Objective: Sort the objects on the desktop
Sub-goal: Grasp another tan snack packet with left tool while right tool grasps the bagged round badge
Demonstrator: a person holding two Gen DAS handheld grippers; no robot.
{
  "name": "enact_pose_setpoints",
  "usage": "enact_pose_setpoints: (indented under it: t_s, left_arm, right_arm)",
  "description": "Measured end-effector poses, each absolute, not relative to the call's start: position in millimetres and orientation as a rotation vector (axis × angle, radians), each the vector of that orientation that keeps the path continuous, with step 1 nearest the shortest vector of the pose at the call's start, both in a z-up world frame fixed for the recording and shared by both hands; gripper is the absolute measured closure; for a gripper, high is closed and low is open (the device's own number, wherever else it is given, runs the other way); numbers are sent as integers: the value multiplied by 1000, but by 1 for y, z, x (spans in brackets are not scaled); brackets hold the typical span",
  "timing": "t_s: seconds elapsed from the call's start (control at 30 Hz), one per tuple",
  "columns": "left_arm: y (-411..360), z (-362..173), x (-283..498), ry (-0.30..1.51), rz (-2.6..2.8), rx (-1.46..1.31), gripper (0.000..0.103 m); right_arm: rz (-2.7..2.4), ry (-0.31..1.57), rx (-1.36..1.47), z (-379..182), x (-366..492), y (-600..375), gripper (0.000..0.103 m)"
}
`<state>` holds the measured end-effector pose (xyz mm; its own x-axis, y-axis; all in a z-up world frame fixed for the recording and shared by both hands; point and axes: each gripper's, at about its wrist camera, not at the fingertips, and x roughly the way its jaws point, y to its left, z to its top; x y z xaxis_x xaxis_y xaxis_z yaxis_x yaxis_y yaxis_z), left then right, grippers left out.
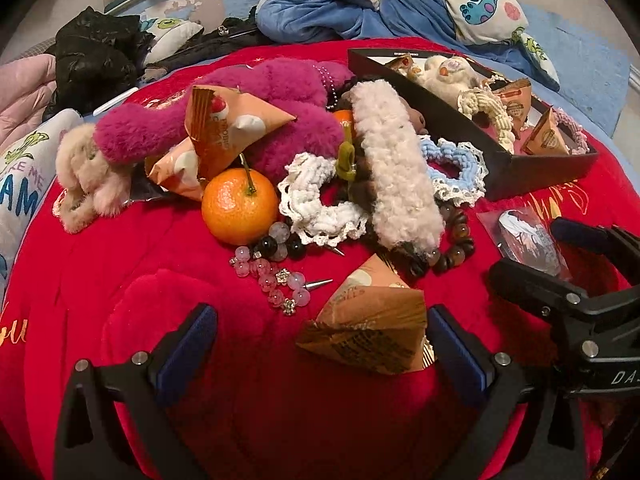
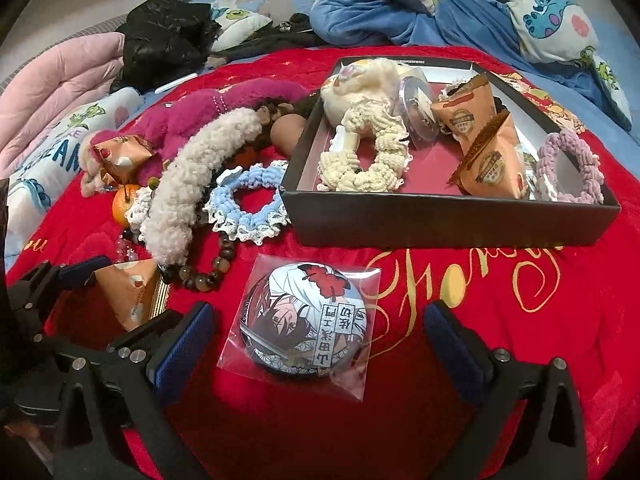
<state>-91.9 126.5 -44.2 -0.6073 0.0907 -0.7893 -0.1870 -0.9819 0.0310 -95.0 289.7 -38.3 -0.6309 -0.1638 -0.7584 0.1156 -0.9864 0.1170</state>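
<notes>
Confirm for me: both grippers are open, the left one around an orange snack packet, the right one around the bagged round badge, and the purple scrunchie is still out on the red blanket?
Not quite. The purple scrunchie is already inside the black box, as the right wrist view shows. The rest holds: left gripper open around the snack packet, right gripper around the badge.

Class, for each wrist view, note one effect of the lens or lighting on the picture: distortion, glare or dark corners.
Left wrist view: fisheye bends the red plush blanket into a dome, corners go black, and the round orange tangerine stays sharp. Right wrist view: the straight black cardboard box looks bowed, and the clear plastic sleeve round the printed badge shows faint glare.
</notes>
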Motion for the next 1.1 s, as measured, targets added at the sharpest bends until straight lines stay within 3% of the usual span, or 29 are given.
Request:
enact_pose_setpoints:
  t_s: [0.3,0.43,0.5,0.73,1.1]
  left_arm:
    - [122,-44,-92,173,2689,-1276,0]
    - [125,-44,-89,183,2694,-1261,2]
    - [128,-43,-86,192,2695,-1241,8]
    - [131,-36,-77,159,2711,-1190,46]
    - [127,-32,-80,117,2739,-1160,53]
  right_arm:
    - [-2722,-82,1280,-38,-96,288,0]
    - [-2743,-37,1285,-35,-94,284,22]
    - [-2740,-29,1281,-35,-92,282,35]
    - [-2748,-63,1266,-32,-86,289,44]
    - [-2710,-151,1217,-22,-73,299,46]
